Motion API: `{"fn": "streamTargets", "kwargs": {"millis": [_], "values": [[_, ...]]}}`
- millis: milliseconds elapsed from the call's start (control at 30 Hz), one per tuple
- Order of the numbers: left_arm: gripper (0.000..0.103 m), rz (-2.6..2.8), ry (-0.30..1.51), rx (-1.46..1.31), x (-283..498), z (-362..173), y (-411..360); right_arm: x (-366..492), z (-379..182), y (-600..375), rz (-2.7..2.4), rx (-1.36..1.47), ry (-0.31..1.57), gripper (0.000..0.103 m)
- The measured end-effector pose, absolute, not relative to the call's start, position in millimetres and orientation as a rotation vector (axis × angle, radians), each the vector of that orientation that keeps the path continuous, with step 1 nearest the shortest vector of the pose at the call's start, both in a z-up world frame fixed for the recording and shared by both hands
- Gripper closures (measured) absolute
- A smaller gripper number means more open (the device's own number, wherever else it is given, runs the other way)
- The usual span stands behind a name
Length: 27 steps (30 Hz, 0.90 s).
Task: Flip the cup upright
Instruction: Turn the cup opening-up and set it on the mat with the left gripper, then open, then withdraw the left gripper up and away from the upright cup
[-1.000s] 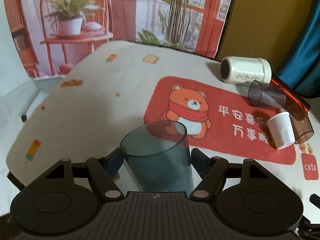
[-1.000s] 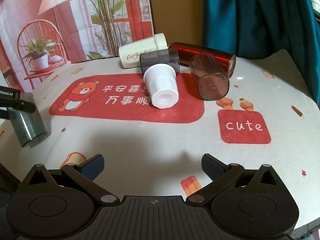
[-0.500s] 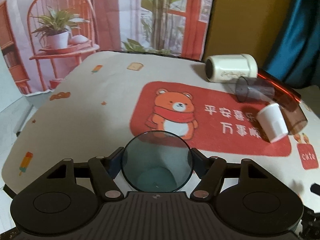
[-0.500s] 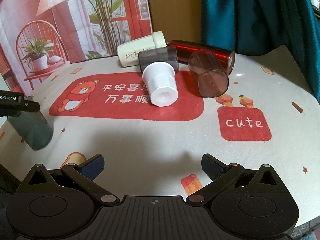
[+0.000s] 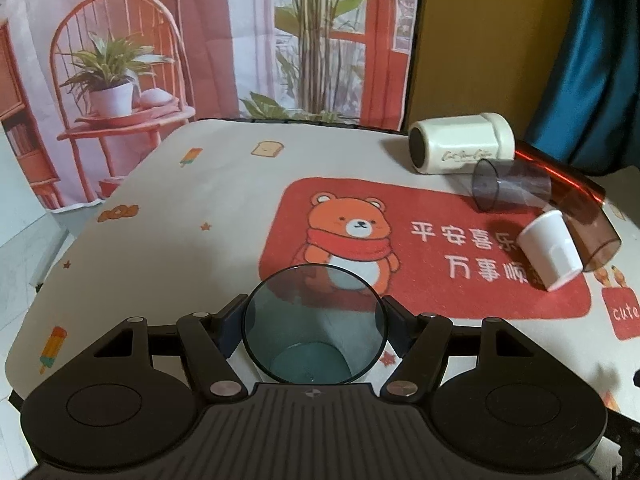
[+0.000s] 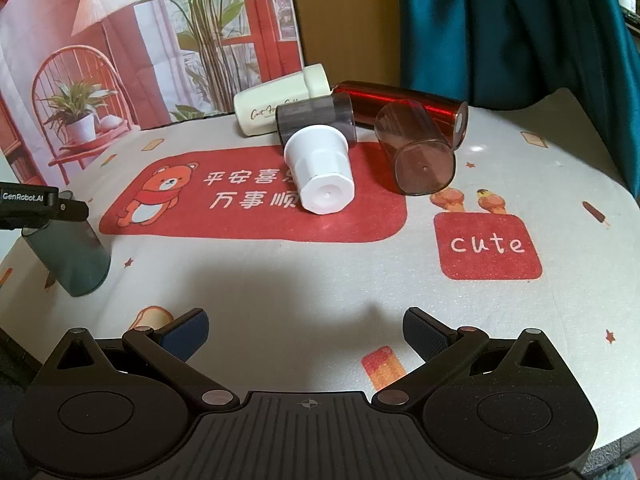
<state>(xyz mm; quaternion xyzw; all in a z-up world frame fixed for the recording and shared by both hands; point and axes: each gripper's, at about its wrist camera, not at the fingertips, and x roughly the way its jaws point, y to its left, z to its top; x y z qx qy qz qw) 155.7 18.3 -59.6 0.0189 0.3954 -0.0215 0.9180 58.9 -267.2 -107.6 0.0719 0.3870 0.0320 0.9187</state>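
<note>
My left gripper is shut on a translucent teal cup, its open mouth facing the camera and its base showing inside. In the right wrist view the teal cup hangs tilted at the table's left edge under the left gripper's body. My right gripper is open and empty over the near table. Several cups lie on their sides at the back: a white cup, a brown cup, a smoky grey cup, a cream cup and a red tube.
The table carries a cloth with a red bear panel and a red "cute" patch. A printed backdrop hangs behind at the left and a teal curtain at the right.
The left gripper has tipped the teal cup so its mouth now faces the camera, and has moved it slightly. The right gripper has stayed open and nearly still.
</note>
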Motion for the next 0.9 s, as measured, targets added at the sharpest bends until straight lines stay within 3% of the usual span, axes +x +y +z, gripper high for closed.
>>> {"fn": "streamTargets", "kwargs": {"millis": [167, 200, 267, 333, 900], "values": [[0.029, -0.051, 0.834, 0.025, 155, -59, 22, 59, -108, -267, 0.063, 0.150, 0.799, 0.000], [0.025, -0.056, 0.839, 0.022, 155, -58, 22, 59, -107, -267, 0.063, 0.151, 0.799, 0.000], [0.007, -0.063, 0.834, 0.014, 154, -55, 24, 58, -106, -267, 0.066, 0.150, 0.798, 0.000], [0.003, -0.055, 0.816, 0.017, 149, -49, 26, 57, -103, -265, 0.066, 0.146, 0.797, 0.000], [0.000, -0.047, 0.833, 0.065, 76, -11, 27, 19, -50, -258, 0.052, 0.157, 0.645, 0.000]]}}
